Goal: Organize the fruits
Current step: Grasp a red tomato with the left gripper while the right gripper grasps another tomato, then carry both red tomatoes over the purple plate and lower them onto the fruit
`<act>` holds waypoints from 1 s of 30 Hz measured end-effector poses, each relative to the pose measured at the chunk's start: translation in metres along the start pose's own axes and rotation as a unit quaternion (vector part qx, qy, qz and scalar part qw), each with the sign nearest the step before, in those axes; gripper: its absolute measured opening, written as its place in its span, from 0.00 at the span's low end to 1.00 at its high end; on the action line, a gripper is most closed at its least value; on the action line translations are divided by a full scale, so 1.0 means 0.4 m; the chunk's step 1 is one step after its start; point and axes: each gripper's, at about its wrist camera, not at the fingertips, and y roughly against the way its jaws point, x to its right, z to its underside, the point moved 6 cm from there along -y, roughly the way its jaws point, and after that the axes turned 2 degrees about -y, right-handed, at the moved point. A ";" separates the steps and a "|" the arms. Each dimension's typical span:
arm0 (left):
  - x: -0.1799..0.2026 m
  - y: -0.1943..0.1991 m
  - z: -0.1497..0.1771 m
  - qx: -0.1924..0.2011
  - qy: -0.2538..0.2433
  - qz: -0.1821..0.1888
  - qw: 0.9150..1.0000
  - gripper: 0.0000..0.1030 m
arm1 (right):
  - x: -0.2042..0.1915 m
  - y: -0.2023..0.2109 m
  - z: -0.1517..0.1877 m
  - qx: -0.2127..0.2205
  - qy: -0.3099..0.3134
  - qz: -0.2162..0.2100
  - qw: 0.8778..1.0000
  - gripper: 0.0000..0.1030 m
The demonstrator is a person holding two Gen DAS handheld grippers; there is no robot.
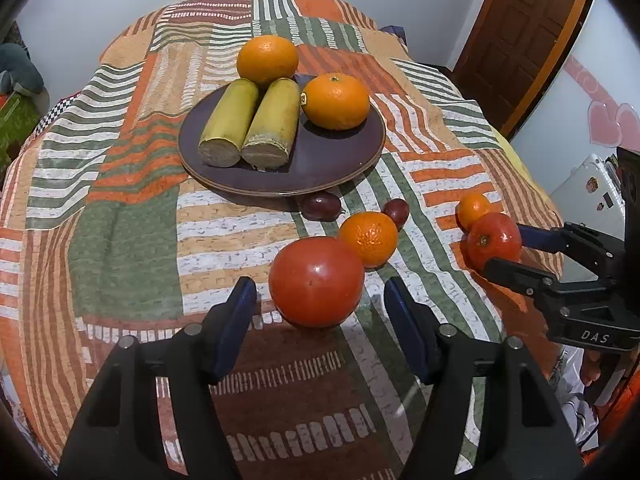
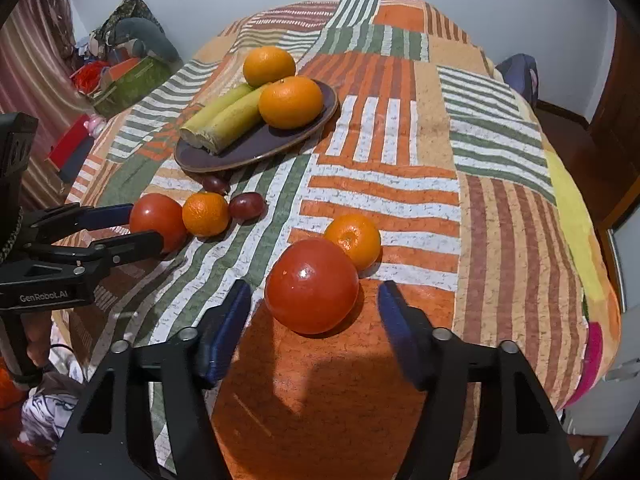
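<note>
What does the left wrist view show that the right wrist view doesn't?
Left wrist only: a brown panelled wooden door, a pink heart decoration and a white fridge.

Right wrist only: a striped curtain and a cluttered green box.

Both: the dark brown round plate, with two yellow-green cut stalks, and each open gripper facing a red tomato.

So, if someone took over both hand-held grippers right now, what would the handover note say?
Left hand-held gripper: open, straddling a tomato, not closed.
Right hand-held gripper: open, around the other tomato.
On the plate: two cut green-yellow stalks, one orange; another orange lies behind them at the far rim.
Left on the quilt: both tomatoes, two mandarins, two red grapes.
</note>
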 end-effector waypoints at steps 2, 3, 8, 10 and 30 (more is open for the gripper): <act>0.001 -0.004 -0.001 -0.001 -0.001 0.002 1.000 0.56 | 0.000 -0.001 0.001 -0.001 -0.001 -0.006 1.000 0.45; 0.001 -0.006 -0.002 -0.001 -0.001 0.002 1.000 0.53 | -0.002 -0.001 0.002 -0.002 -0.002 -0.010 1.000 0.44; -0.006 -0.008 -0.005 0.002 0.003 -0.001 1.000 0.49 | -0.005 0.003 0.000 0.003 0.003 -0.006 1.000 0.43; -0.007 -0.006 -0.004 0.002 0.004 0.001 1.000 0.48 | -0.007 0.006 -0.003 0.005 0.004 -0.004 1.000 0.42; -0.032 0.085 -0.097 0.058 0.006 0.000 0.998 0.48 | -0.035 0.058 -0.133 0.067 0.022 -0.014 0.997 0.42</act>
